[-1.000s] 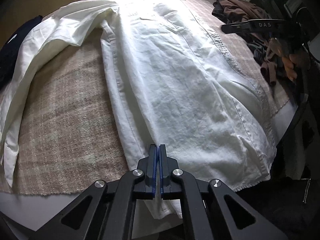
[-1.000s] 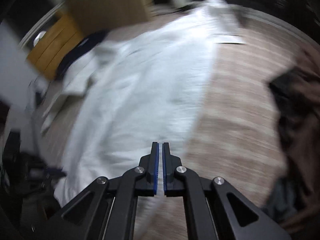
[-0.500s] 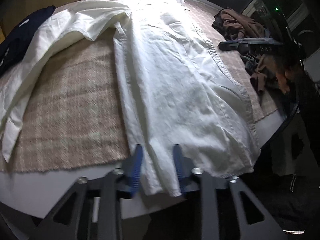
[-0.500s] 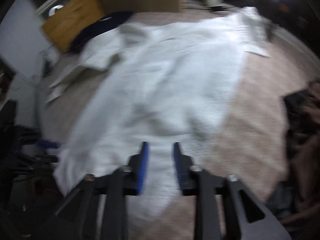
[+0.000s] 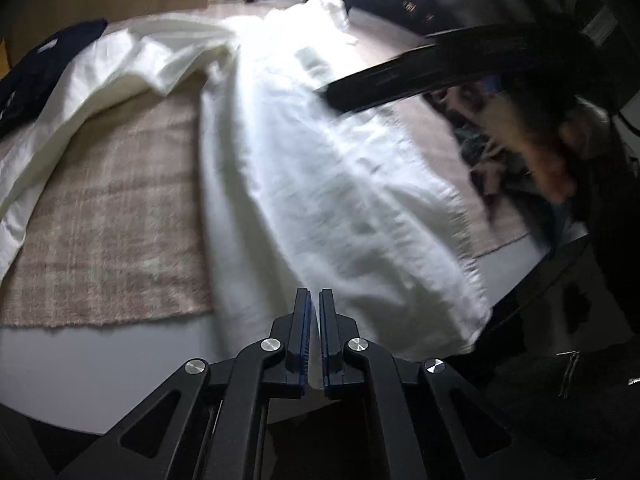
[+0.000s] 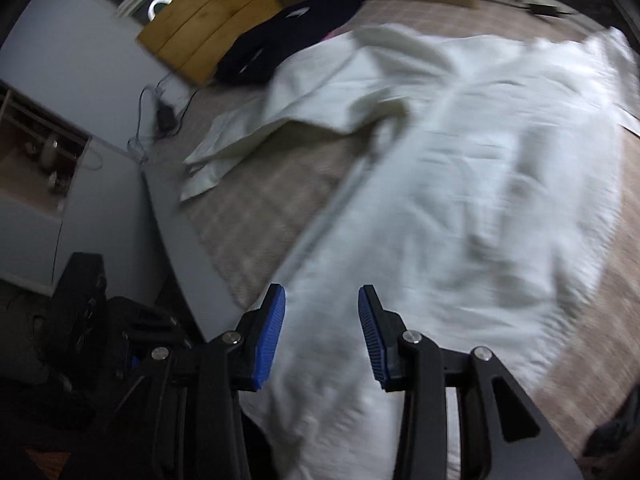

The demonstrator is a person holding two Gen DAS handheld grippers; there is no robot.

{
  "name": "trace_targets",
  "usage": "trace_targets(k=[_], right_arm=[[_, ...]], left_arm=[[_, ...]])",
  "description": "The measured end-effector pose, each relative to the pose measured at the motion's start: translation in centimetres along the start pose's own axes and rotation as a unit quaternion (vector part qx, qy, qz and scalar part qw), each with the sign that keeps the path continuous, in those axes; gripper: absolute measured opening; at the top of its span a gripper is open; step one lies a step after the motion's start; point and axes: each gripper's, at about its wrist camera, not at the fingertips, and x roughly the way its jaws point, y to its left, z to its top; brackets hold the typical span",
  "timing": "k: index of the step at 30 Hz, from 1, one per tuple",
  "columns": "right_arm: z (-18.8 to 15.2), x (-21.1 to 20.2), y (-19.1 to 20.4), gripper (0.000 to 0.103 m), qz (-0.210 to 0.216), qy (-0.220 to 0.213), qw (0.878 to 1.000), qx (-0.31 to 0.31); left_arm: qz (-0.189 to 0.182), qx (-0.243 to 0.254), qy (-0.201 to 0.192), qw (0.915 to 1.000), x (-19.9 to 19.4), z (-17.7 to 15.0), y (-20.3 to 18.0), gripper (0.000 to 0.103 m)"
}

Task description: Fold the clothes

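Dim, motion-blurred (fisheye-warped edges)

The white shirt (image 5: pixel 328 184) is matt, crumpled woven cloth. It lies on a rough, fuzzy beige checked blanket (image 5: pixel 108 216). The right gripper (image 6: pixel 322 330) is matt black plastic with ribbed blue pads (image 6: pixel 272 332). The board (image 6: pixel 208 28) looks like smooth wood.

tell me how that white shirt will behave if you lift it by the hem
The white shirt looks thin and creased, so it would probably droop limply. Its sleeve lies spread aside and would likely trail. On the woven mat it may drag.
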Motion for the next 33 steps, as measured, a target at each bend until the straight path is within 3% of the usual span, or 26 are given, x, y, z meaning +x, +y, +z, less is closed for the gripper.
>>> trace_targets(k=[5,9,14,18,20,22,23,28,33], right_arm=[[-0.1,4.4,1.2,0.038,-0.018,0.056,0.998,0.000],[-0.7,5.9,1.6,0.038,-0.023,0.080,0.996,0.015],[-1.2,7.3,1.9,0.038,-0.031,0.103,0.994,0.024],[-1.5,7.4,2.4,0.038,-0.032,0.111,0.993,0.025],[-1.7,7.1,2.7,0.038,-0.031,0.111,0.993,0.026],[-1.9,7.2,3.1,0.038,-0.027,0.111,0.993,0.027],[-2.0,7.3,3.3,0.038,-0.029,0.110,0.993,0.027],[-2.5,7.6,3.2,0.038,-0.030,0.112,0.992,0.041],[-3.3,7.3,3.6,0.038,-0.017,0.109,0.992,0.053]], left_arm=[[0.034,0.014,0.003,0.9993,0.1,-0.5,-0.1,0.003],[0.058,0.000,0.019,0.9982,0.9,-1.7,1.0,0.015],[0.053,0.001,0.017,0.9984,1.7,-2.5,1.3,0.018],[0.038,0.000,0.008,0.9992,1.4,-2.7,1.5,0.010],[0.025,-0.011,0.004,0.9996,1.0,-2.9,1.9,0.011],[0.010,-0.033,0.002,0.9994,0.4,-3.4,2.7,0.030],[0.010,-0.036,0.004,0.9993,0.4,-3.5,2.9,0.031],[0.032,-0.034,0.012,0.9988,1.0,-3.2,3.1,0.025],[0.010,-0.033,0.005,0.9994,0.5,-3.5,3.0,0.023]])
